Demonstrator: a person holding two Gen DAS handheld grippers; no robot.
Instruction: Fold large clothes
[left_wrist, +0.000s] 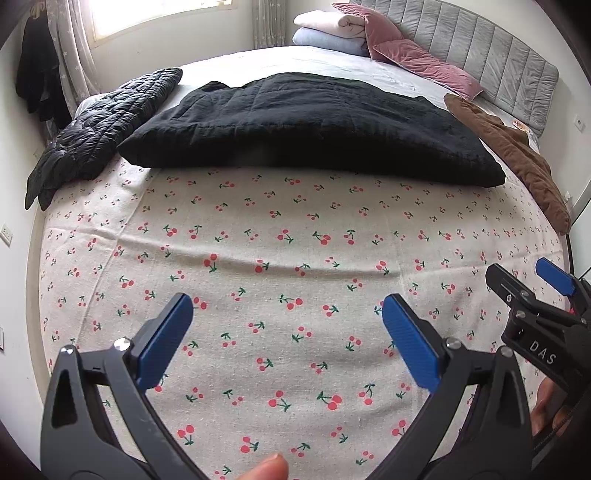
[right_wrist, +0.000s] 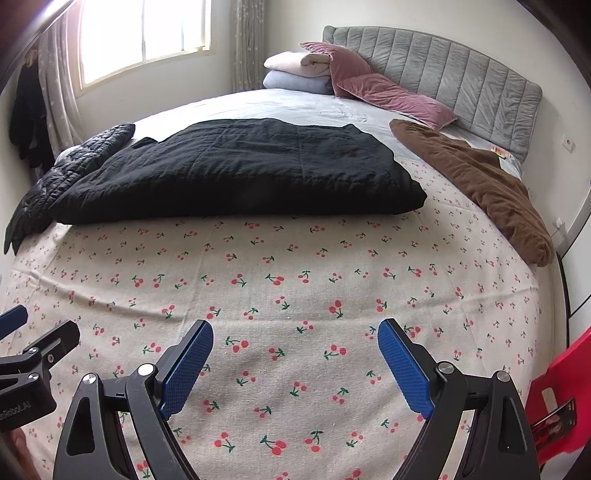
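A large black quilted garment (left_wrist: 306, 125) lies folded flat across the middle of the bed; it also shows in the right wrist view (right_wrist: 236, 173). My left gripper (left_wrist: 288, 306) is open and empty, held above the cherry-print sheet (left_wrist: 280, 236) well short of the garment. My right gripper (right_wrist: 295, 332) is open and empty too, above the same sheet (right_wrist: 295, 266). The right gripper shows at the right edge of the left wrist view (left_wrist: 524, 280). The left gripper shows at the left edge of the right wrist view (right_wrist: 37, 332).
A dark puffer jacket (left_wrist: 99, 125) lies at the bed's left edge and a brown garment (left_wrist: 517, 147) at its right edge. Folded blankets (left_wrist: 328, 33), pink pillows (left_wrist: 417, 55) and a grey headboard (left_wrist: 491, 51) are at the far end. A red object (right_wrist: 565, 387) stands at the right.
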